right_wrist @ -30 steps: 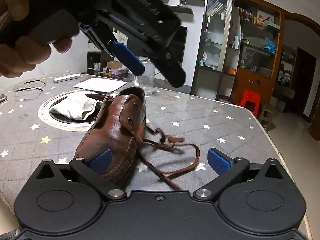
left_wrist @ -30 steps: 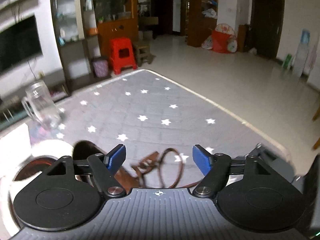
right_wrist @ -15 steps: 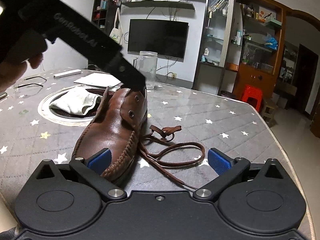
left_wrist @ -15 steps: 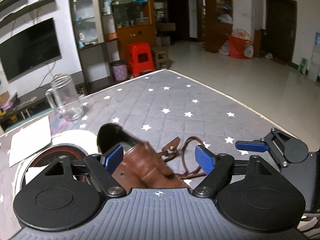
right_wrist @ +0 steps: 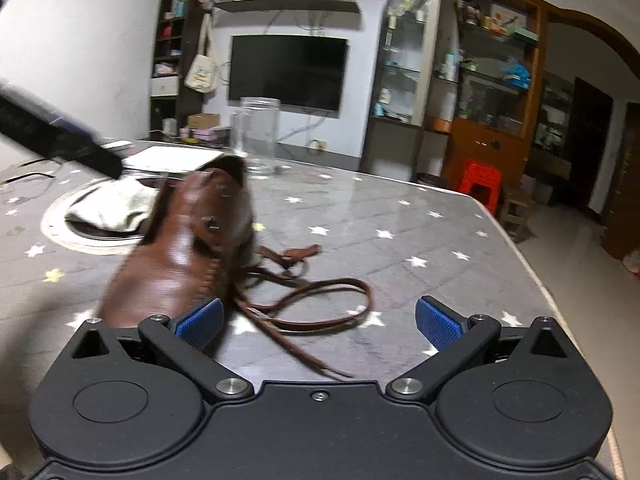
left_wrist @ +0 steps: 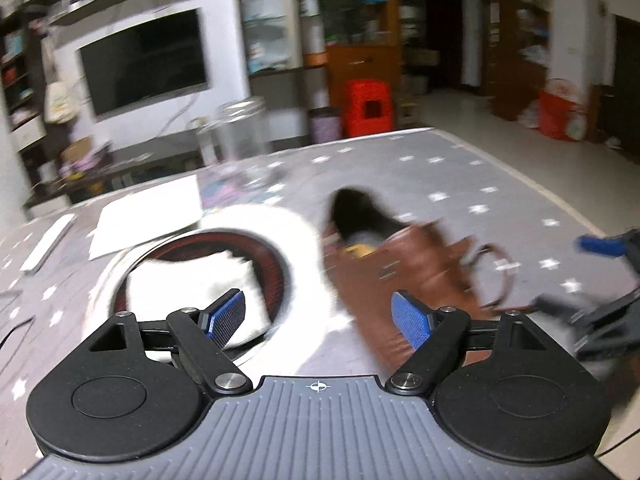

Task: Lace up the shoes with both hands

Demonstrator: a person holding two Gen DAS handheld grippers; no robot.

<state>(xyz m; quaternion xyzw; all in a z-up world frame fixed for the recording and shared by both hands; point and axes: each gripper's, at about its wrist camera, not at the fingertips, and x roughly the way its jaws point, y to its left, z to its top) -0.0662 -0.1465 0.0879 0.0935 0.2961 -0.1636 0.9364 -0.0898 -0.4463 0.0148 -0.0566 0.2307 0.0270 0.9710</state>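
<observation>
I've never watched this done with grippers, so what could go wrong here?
Both grippers are open, so nothing is held. The loose lace lies looped on the table; the right gripper could snag it or pinch the wrong strand. The glass jar stands just beyond the shoe and might get knocked.

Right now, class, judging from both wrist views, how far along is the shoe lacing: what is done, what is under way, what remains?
Done: nothing visibly; the brown leather shoe sits on the star-patterned table cover, and its leather lace lies loose in loops beside it. In hand: nothing; the right gripper is open near the lace, and the left gripper is open by the shoe. Left: grasping the lace ends and lacing up.
</observation>
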